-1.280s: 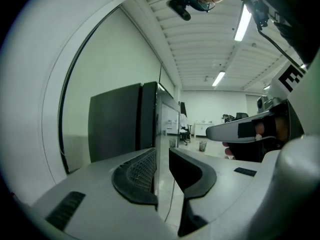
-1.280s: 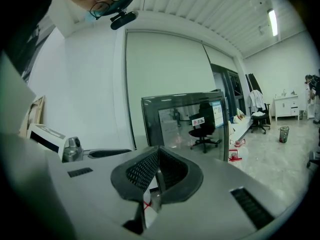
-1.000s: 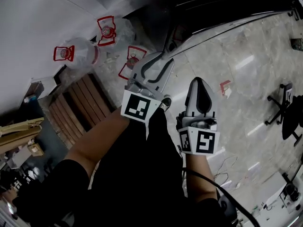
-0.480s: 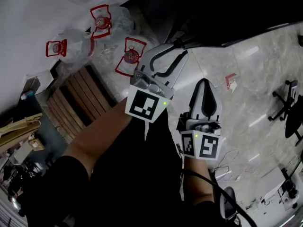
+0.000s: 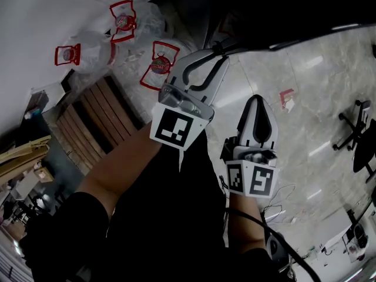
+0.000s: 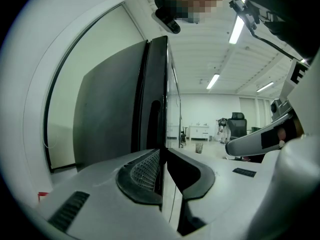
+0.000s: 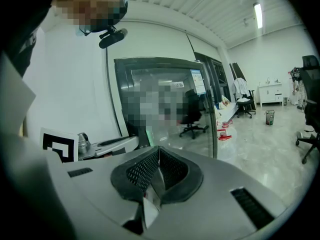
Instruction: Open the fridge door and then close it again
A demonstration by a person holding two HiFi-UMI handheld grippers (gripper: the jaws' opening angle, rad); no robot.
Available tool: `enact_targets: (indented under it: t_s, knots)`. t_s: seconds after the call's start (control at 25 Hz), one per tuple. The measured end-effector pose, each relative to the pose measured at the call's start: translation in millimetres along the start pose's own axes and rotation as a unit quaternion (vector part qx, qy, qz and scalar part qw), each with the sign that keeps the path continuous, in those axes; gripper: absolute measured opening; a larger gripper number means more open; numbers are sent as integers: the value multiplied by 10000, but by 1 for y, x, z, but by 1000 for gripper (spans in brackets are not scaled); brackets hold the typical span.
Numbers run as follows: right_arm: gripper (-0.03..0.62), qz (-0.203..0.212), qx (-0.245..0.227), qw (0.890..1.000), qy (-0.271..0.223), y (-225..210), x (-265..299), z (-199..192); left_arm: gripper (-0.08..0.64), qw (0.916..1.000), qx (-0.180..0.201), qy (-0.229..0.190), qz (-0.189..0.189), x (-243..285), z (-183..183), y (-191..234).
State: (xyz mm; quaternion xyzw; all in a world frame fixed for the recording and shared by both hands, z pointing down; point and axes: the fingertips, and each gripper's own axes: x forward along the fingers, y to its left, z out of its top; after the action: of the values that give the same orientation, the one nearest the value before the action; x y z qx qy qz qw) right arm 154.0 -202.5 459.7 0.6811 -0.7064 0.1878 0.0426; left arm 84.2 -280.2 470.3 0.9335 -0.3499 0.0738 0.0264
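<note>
The fridge is the dark mass at the top of the head view [image 5: 282, 10]. In the right gripper view it stands as a dark-framed glass door [image 7: 165, 104], and in the left gripper view I see its dark side and door edge [image 6: 155, 94]. That door looks closed. My left gripper [image 5: 212, 54] reaches toward the fridge's lower edge, and its jaws [image 6: 162, 151] stand a narrow gap apart in line with the door edge, holding nothing. My right gripper [image 5: 257, 98] hangs lower over the floor and is shut and empty [image 7: 159, 148].
Clear water jugs with red handles [image 5: 70, 54] lie by the wall at the upper left, next to a wooden pallet [image 5: 94, 116]. An office chair [image 5: 358, 140] stands at the right. Cables [image 5: 282, 204] trail on the marble floor, and a small red-and-white scrap [image 5: 286, 98] lies there too.
My left gripper has moved up and forward toward the fridge. The right gripper has stayed nearly where it was, still shut.
</note>
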Motion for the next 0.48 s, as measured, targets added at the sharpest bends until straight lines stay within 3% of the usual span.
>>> enact_targets:
  t_s: [0.24, 0.48]
  knots:
    - [15, 45, 10, 10000, -20, -1, -8, -2, 48, 9999, -94, 42, 106, -2, 2, -2]
    - [15, 8, 26, 10000, -14, -8, -22, -5, 48, 9972, -608, 3, 438, -3, 2, 0]
